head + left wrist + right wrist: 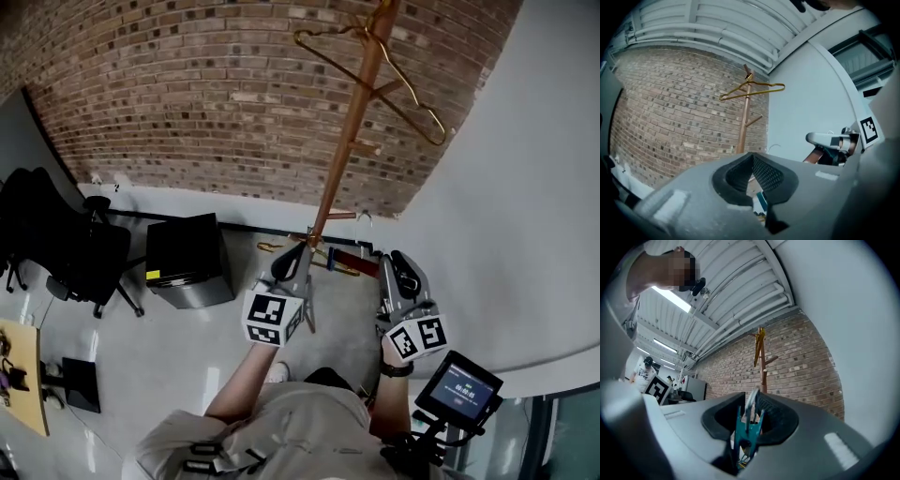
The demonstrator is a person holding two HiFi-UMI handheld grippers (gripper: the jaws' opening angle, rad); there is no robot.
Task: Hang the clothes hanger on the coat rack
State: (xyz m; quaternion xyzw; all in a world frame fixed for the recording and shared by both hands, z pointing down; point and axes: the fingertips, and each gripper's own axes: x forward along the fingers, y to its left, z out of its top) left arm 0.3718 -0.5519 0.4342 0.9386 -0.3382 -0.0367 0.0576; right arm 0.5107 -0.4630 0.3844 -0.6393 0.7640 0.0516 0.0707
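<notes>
The wooden coat rack stands against the brick wall, with a gold wire hanger on its top pegs. The same rack and hanger show ahead in the left gripper view. My right gripper is shut on a teal clip with a metal wire loop. In the head view a red-brown bar runs between my left gripper and my right gripper. A teal piece shows low in the left gripper's jaw gap; whether the pads press on it is unclear.
A black cabinet and a black office chair stand left of the rack. A white curved wall closes the right side. A small screen hangs at the person's right hip. A desk edge shows at far left.
</notes>
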